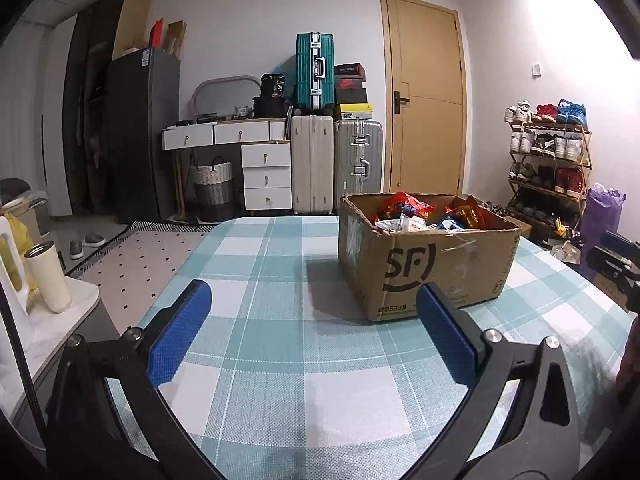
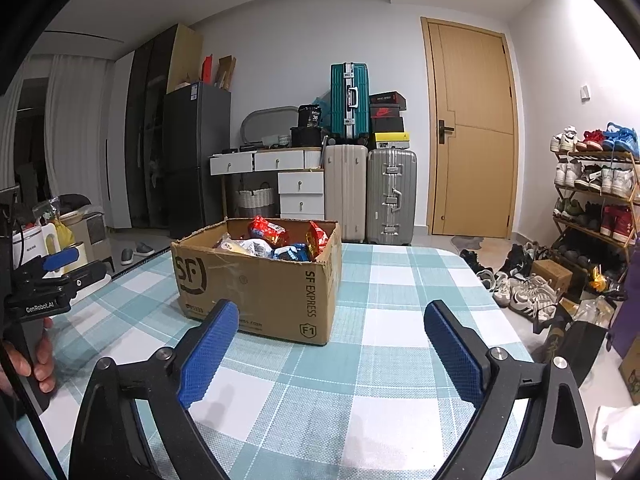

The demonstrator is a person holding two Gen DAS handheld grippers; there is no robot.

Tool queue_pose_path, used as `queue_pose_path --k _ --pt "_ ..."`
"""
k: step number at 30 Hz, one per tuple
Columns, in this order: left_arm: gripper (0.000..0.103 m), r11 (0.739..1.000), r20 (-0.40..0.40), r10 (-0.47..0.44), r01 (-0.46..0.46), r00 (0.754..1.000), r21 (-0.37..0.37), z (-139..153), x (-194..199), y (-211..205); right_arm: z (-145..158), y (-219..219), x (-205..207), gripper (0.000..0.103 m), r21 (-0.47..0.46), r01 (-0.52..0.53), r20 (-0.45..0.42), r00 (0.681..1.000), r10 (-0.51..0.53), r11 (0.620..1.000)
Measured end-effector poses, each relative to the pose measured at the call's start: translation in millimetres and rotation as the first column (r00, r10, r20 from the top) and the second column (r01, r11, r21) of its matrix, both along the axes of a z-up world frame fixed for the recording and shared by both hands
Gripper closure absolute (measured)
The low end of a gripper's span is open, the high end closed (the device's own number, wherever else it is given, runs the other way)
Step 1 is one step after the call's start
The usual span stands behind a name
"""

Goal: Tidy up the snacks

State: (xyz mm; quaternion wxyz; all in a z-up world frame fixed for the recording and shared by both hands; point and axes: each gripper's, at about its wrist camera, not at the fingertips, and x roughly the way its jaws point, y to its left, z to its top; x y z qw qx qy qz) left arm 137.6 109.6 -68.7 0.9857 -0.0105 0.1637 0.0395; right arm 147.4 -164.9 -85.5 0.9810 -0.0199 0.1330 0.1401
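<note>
snack packets (image 2: pixel 276 240) in open carton (image 2: pixel 256 284)

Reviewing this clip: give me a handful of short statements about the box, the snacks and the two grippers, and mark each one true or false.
1. The cardboard box stands on the checked tablecloth. True.
2. The snack packets lie spread over the table beside the box. False: they are inside the open-topped box.
3. The left gripper is open and holds nothing. True.
4. The right gripper is shut on a red packet. False: its jaws stand wide apart, with nothing between them.
5. The box is printed with an SF logo. True.
6. The left gripper's pads touch the box. False: they sit short of it, with bare cloth between.
</note>
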Motion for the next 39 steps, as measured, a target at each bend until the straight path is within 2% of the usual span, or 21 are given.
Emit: queue_pose_path --k 39 --pt "0.001 1.0 0.003 0.002 -0.002 1.0 0.002 -0.9 -2.6 -0.6 -1.5 -0.7 0.3 0.003 0.0 0.0 0.003 1.0 0.0 1.0"
